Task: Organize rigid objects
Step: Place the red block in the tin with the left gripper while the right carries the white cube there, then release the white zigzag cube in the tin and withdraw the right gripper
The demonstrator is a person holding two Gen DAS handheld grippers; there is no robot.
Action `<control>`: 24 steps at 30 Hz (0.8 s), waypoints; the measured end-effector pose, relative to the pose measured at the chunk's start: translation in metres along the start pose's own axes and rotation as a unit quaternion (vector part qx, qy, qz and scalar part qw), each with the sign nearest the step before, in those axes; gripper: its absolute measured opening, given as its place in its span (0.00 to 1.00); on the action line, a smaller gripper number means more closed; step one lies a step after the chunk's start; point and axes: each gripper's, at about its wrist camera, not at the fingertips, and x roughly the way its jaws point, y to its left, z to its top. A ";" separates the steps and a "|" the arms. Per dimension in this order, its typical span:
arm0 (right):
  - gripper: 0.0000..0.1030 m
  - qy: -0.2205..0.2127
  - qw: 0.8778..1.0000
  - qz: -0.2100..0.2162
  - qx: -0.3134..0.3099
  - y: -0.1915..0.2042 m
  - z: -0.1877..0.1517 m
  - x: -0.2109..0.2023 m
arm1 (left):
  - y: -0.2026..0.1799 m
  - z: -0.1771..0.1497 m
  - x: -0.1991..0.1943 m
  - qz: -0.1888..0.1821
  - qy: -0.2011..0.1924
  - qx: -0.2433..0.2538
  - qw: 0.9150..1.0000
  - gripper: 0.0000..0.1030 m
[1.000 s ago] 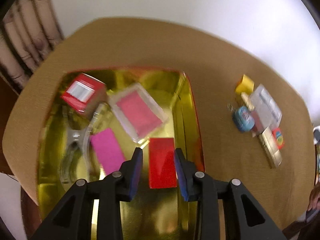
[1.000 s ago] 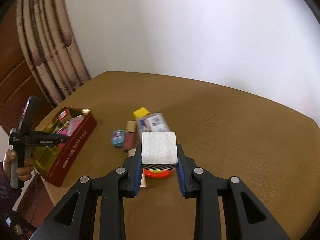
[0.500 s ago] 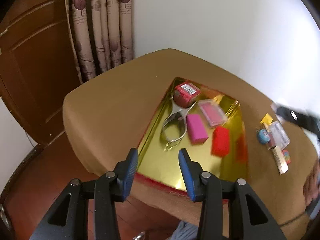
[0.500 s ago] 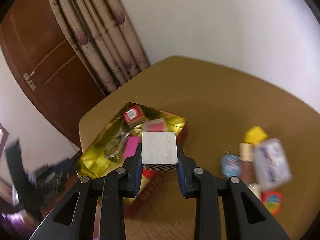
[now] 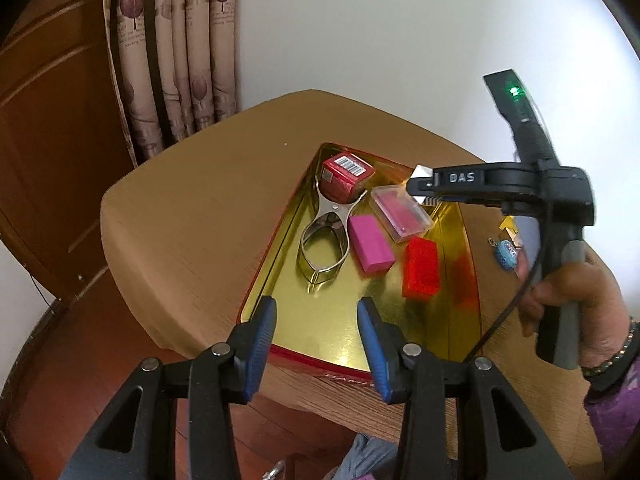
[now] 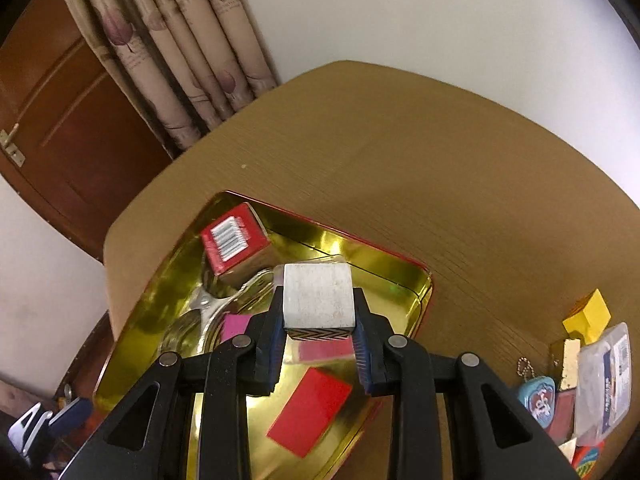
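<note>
At the far left of the left wrist view a brown door and a leaf-printed curtain are seen, with the tan table filling the centre. The left gripper is held at the bottom of the frame with its blue-padded jaws spread and nothing between them, over the near rim of the gold tin tray. Inside the tray, from left to right, a metal spring clamp is laid with its long axis running from lower left to upper right, a red barcode box is set at the tray's far corner, a pink block is laid lengthwise toward the far edge, a clear case with a pink insert is angled toward the lower right, and a red block is laid with its long axis nearly vertical in the frame. At the right, the right gripper is held by a hand and is pointed leftward over the tray's far right corner. In the right wrist view the right gripper is seen clamped on the white cube, which is held square above the tray, its zigzag-patterned face turned down toward the camera. At the right edge of that frame a yellow block, a blue heart-shaped tin and a clear plastic box are lying on the table.
</note>
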 end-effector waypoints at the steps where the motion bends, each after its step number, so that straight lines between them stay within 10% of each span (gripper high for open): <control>1: 0.27 0.002 1.000 -0.001 0.002 0.000 0.000 0.003 | 0.001 0.000 0.000 -0.002 0.003 -0.002 1.000 0.41; 11: 0.36 -0.057 0.997 0.017 0.040 -0.019 -0.022 -0.043 | -0.004 -0.004 0.004 0.000 0.014 0.007 1.000 0.41; 15: 0.60 -0.123 0.990 -0.009 0.064 -0.050 -0.086 -0.107 | -0.008 -0.005 0.000 0.005 0.004 0.015 1.000 0.42; 20: 0.62 -0.114 0.980 -0.130 0.094 -0.122 -0.189 -0.159 | -0.018 -0.009 -0.003 0.011 -0.001 0.033 0.999 0.42; 24: 0.52 -0.079 0.980 -0.119 0.138 -0.158 -0.232 -0.166 | -0.029 -0.014 -0.006 0.024 -0.009 0.048 0.999 0.42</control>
